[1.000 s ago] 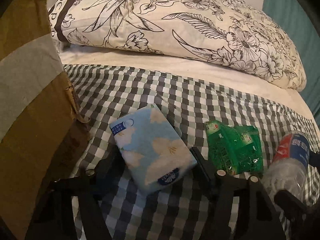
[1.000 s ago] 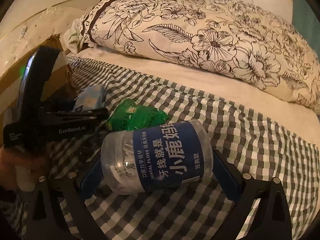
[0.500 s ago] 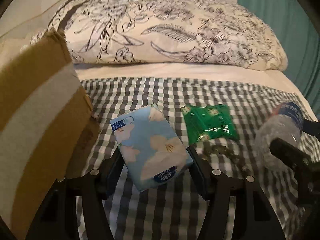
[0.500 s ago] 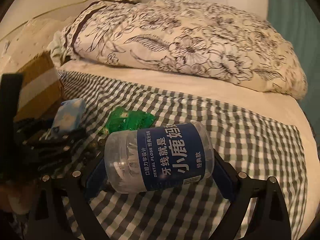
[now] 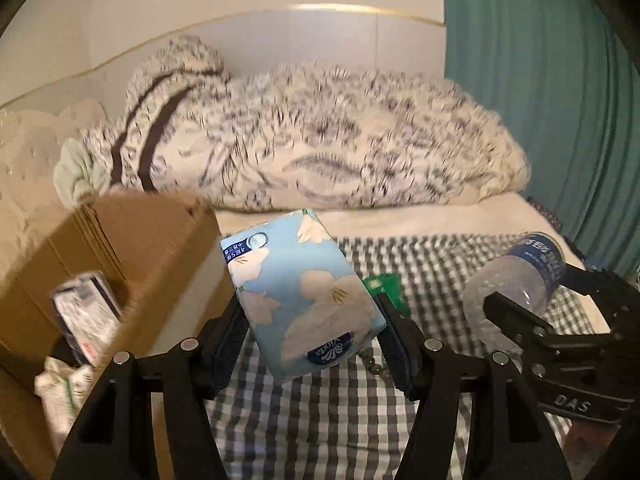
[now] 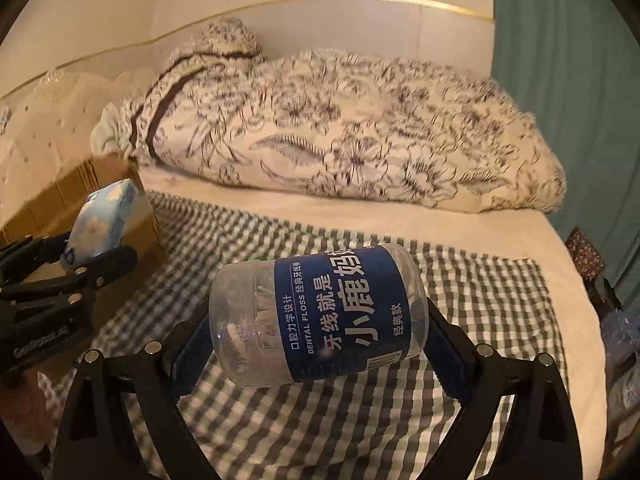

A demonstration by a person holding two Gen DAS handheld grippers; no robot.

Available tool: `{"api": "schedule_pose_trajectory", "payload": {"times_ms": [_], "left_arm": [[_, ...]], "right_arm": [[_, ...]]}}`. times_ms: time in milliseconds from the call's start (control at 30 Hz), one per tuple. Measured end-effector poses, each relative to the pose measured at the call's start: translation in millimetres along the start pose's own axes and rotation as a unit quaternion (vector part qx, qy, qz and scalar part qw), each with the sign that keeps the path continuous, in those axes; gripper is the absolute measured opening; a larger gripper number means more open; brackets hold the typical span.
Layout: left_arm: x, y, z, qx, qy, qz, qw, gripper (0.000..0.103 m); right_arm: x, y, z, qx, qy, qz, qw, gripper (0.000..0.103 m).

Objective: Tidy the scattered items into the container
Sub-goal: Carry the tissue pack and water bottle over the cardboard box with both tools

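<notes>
My left gripper (image 5: pixel 310 340) is shut on a light blue tissue pack (image 5: pixel 300 292) and holds it in the air beside the open cardboard box (image 5: pixel 160 240). My right gripper (image 6: pixel 320 340) is shut on a clear dental floss jar with a blue label (image 6: pixel 320 316), held above the checked cloth. The jar (image 5: pixel 516 276) and right gripper (image 5: pixel 532 304) show at the right of the left wrist view. The tissue pack (image 6: pixel 104 220) and box (image 6: pixel 96 184) show at the left of the right wrist view. A green packet (image 5: pixel 384 284) lies on the cloth, partly hidden behind the tissue pack.
The box holds a small dark-edged pack (image 5: pixel 86 316) and a crumpled white wrapper (image 5: pixel 64 388). A string of beads (image 5: pixel 374 362) lies on the checked cloth (image 6: pixel 480 280). A floral pillow (image 6: pixel 340 132) lies behind. A teal curtain (image 5: pixel 540 100) hangs at the right.
Both grippers have risen from the bed with their items. The left one has moved the tissue pack up towards the box, whose inside now shows.
</notes>
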State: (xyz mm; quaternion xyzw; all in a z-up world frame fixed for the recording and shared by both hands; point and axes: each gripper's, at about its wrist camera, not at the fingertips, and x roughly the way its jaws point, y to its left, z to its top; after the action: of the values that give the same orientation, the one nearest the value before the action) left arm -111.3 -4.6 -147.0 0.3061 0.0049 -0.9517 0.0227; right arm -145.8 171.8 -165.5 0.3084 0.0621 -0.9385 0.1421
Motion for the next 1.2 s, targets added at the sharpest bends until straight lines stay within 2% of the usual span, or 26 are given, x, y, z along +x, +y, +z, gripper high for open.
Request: {"api": "schedule_pose_trajectory", "payload": {"times_ms": [233, 367, 600, 967, 1100, 1200], "left_arm": [[-45.2, 19.1, 2.1, 0.039, -0.039, 0.041, 0.9976, 0.063], [-60.5, 40.9, 4.5, 0.017, -0.037, 0.032, 0.9987, 0.063], [-93.5, 70.7, 17.3, -0.012, -0.058, 0.027, 0.9979, 0.063], [-122.8, 103.9, 25.8, -0.020, -0.075, 0.028, 0.9966, 0.064], [-130.8, 120.8, 30.6, -0.025, -0.080, 0.036, 0.9959, 0.064], [-134.9, 130.7, 34.3, -0.010, -0.081, 0.047, 0.9955, 0.064]], "right_arm": [[-39.4, 28.1, 17.2, -0.002, -0.040, -0.007, 0.999, 0.093], [-54.1, 43.4, 24.9, -0.003, -0.053, -0.004, 0.999, 0.093], [-77.1, 70.1, 32.6, -0.008, -0.067, 0.005, 0.998, 0.093], [-104.5, 94.3, 53.7, 0.000, -0.095, 0.021, 0.995, 0.093], [-109.4, 105.0, 60.0, -0.002, -0.103, 0.031, 0.994, 0.093], [-110.6, 110.8, 63.5, -0.001, -0.105, 0.039, 0.994, 0.093]]}}
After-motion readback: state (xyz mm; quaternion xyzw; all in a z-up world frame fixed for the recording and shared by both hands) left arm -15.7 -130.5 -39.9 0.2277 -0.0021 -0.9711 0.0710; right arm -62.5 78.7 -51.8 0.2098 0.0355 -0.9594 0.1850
